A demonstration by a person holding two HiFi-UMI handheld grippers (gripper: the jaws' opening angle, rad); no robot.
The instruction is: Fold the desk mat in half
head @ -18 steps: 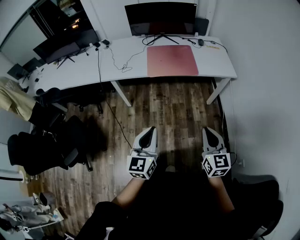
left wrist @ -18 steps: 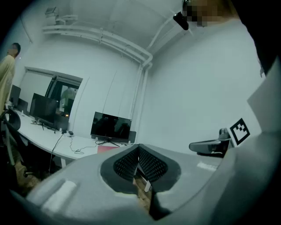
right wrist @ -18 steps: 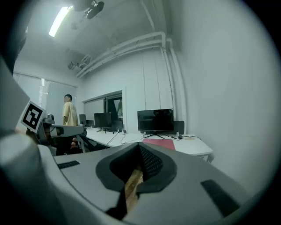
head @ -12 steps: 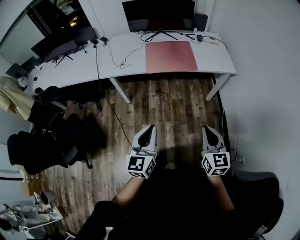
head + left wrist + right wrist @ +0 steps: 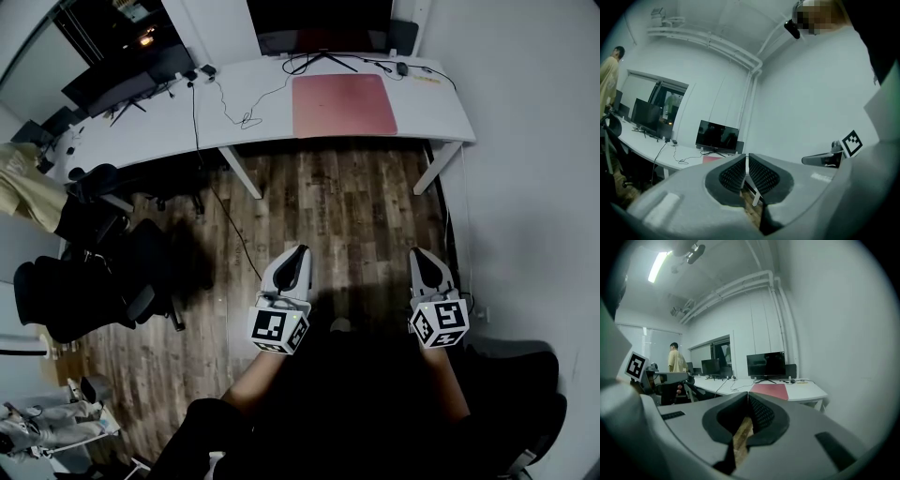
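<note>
A pink desk mat [image 5: 343, 105] lies flat on the right part of a long white desk [image 5: 150, 141], in front of a dark monitor [image 5: 323, 23]. Both grippers hover over the wooden floor, well short of the desk. My left gripper [image 5: 299, 251] is shut with nothing in it, and so is my right gripper [image 5: 418, 253]. In the left gripper view the shut left gripper [image 5: 747, 156] points level at the desk, the mat [image 5: 711, 159] showing as a small pink strip. In the right gripper view the right gripper [image 5: 748, 394] points at the mat [image 5: 769, 391].
Black office chairs [image 5: 84, 291] stand at the left by the desk. Cables [image 5: 230, 108] trail over the desktop and down to the floor. A white wall [image 5: 525, 169] runs along the right, next to the desk leg [image 5: 436, 173]. A person in yellow [image 5: 675, 360] stands far off.
The desk and mat have slid slightly toward the top of the head view. Both grippers stay shut and hold almost the same place.
</note>
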